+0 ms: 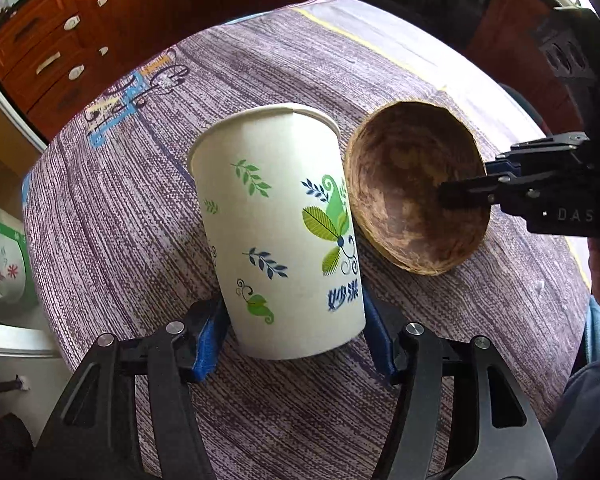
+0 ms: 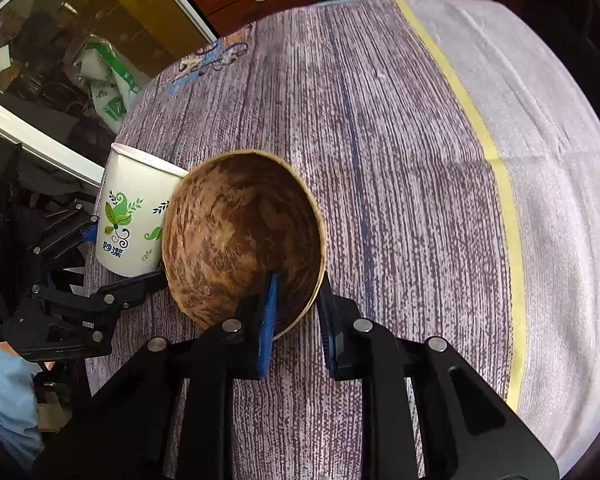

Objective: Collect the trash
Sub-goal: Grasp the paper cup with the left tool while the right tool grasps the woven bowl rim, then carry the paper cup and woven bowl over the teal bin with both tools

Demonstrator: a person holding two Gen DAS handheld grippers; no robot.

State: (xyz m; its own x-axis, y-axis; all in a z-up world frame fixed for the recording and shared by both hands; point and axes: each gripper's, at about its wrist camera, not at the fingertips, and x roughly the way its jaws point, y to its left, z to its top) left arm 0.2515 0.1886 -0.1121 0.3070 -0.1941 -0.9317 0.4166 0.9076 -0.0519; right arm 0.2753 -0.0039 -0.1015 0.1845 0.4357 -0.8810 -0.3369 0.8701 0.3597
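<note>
Cup (image 1: 276,232) and shell (image 1: 416,188), touching, are held tilted over the worktop (image 1: 300,60): the cup is pinched at its base by the left gripper (image 1: 292,344), the shell's rim by the right gripper (image 2: 300,316). Carrying both to a bin seems next; none is seen.

home | clothed table (image 1: 300,80) | wooden drawers (image 1: 52,52)
</note>
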